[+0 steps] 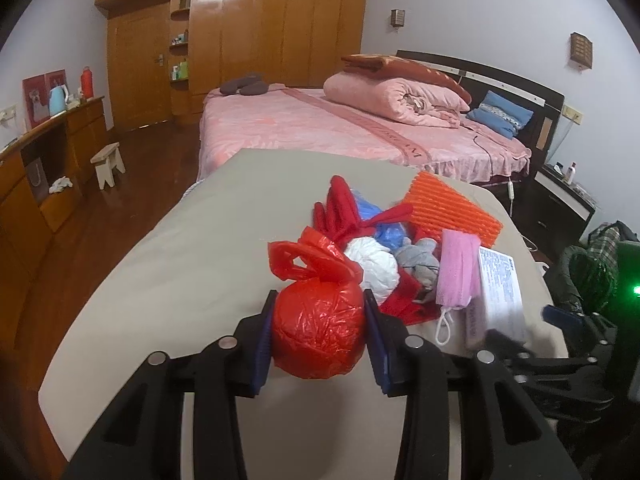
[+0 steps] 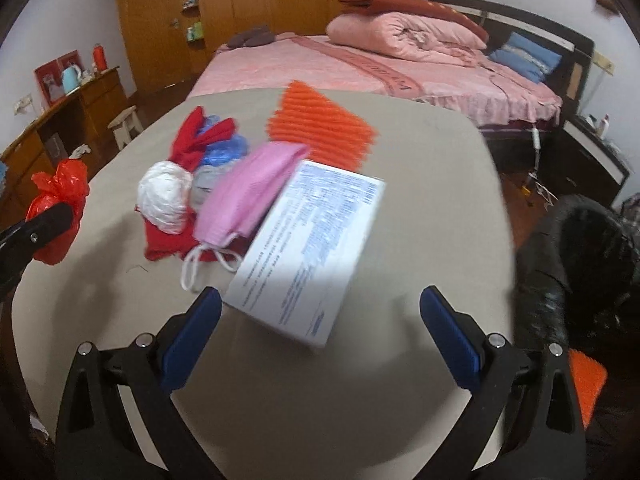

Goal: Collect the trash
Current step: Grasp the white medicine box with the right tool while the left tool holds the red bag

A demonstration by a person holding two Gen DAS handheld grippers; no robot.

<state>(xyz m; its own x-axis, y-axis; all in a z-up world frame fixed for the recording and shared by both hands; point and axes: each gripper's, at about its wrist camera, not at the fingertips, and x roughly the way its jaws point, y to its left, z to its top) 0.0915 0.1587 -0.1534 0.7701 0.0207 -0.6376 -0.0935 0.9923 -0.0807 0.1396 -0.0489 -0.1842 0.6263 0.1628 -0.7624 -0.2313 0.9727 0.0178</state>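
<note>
My left gripper (image 1: 320,300) is shut on a knotted ball of red plastic bag (image 1: 320,336), held just above the grey table (image 1: 180,264); the same bag (image 2: 56,200) shows at the left edge of the right wrist view. My right gripper (image 2: 320,296) is open, and its blue pads stand wide apart on either side of the near corner of a white printed box (image 2: 312,248) without touching it. Behind the box lie a pink face mask (image 2: 256,188), a white plastic wad (image 2: 164,196), red cloth (image 2: 196,136), blue plastic (image 2: 224,152) and an orange ridged sheet (image 2: 324,128).
A black bag (image 2: 576,264) stands off the table's right edge, with an orange piece (image 2: 586,384) below it. A pink bed (image 1: 340,128) lies beyond the table. A wooden dresser (image 1: 44,168) and a small stool (image 1: 108,164) stand on the left.
</note>
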